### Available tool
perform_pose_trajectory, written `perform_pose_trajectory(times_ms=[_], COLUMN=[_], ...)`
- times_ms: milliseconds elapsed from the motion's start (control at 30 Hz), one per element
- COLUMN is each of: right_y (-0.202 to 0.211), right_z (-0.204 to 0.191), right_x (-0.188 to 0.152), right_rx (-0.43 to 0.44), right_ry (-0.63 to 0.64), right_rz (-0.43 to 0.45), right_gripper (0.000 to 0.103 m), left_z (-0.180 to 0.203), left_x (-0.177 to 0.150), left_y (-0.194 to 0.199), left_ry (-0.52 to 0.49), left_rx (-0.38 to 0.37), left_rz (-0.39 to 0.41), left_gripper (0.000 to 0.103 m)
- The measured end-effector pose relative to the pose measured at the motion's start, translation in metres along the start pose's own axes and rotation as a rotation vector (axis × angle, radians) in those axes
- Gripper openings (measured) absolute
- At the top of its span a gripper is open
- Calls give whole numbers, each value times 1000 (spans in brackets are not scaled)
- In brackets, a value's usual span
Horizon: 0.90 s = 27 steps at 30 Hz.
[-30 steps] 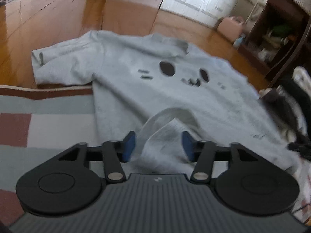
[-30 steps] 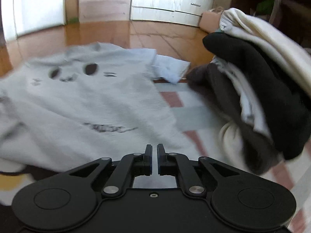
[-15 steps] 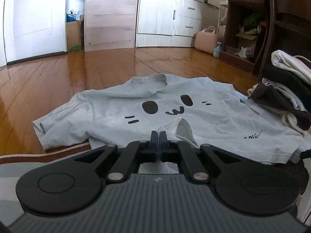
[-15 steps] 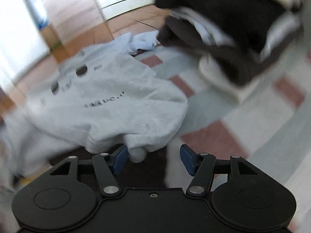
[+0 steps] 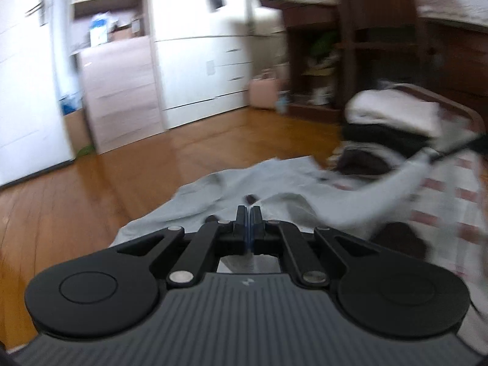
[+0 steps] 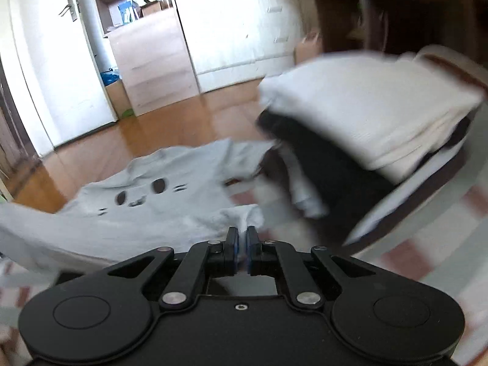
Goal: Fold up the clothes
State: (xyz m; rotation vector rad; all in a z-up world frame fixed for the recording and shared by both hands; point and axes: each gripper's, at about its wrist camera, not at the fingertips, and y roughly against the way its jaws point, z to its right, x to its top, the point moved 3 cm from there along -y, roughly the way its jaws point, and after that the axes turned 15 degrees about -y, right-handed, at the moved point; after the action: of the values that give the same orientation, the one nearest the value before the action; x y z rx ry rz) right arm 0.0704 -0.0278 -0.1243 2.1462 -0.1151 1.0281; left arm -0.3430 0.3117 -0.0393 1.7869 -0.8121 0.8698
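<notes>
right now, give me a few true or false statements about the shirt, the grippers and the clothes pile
1. The left gripper is shut on the shirt. True.
2. The right gripper is open and clear of the cloth. False: it is shut on a bunched edge of the shirt.
3. The shirt is black. False: it is light grey with a dark face print.
4. A white garment tops the clothes pile. True.
5. The shirt is already folded onto the pile. False: it lies spread beside it, partly on the wood floor.
</notes>
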Motion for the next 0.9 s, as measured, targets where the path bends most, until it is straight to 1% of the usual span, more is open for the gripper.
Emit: perform_pose_trajectory(times_ms=[33,100,167,200,267,367,433,500,533,567,600,633,700,733,767,800,833,867,900], right_y=[6,0,-11,-18,-33,-52,-52,-48,-45,-42,-41,-45,-49,-47,-45,-43,-40,-37,-34], right_z=[10,35,54,57,57,48,41,44,50,56,62,68,74,75,76,77,79,81,83], right_x=[-1,-13,-35,-49,-73,-92,-93,-89,-88,-88,-89,-92,-99,-102,-105,-106,-106,-105,-105], right_rx=[-6,-38,-73,-100,-155,-216,-233,-212,-202,-191,-191,-211,-259,-275,-291,-293,-273,-249,-220], right_ry=[4,-43,-71,-52,13,124,166,125,82,40,5,-10,-2,7,17,18,2,-17,-43], right_rz=[-16,-74,-125,-140,-181,-226,-207,-182,-173,-164,-161,-167,-178,-173,-169,-163,-156,-149,-143], right_gripper=[4,3,2,2,2,2,2,2,3,3,3,4,6,11,13,13,17,24,27], left_z=[6,28,55,68,89,93,95,82,78,76,77,78,75,73,72,69,67,64,62], left_x=[2,-13,-40,-54,-78,-91,-99,-102,-107,-113,-120,-128,-132,-134,-136,-131,-126,-120,-113], left_y=[16,25,15,9,-3,3,8,25,31,34,32,29,27,26,26,23,20,13,6], left_ry=[-1,24,32,34,67,104,128,260,306,324,316,304,341,362,384,401,417,397,371], left_rx=[-44,-142,-164,-171,-175,-70,4,29,42,55,68,82,81,80,79,75,71,75,80], left_rz=[-7,-85,-227,-300,-421,-493,-538,-501,-506,-527,-570,-617,-622,-621,-620,-592,-559,-534,-512], left_gripper=[1,1,1,1,1,0,0,0,0,0,0,0,2,3,3,5,7,12,17])
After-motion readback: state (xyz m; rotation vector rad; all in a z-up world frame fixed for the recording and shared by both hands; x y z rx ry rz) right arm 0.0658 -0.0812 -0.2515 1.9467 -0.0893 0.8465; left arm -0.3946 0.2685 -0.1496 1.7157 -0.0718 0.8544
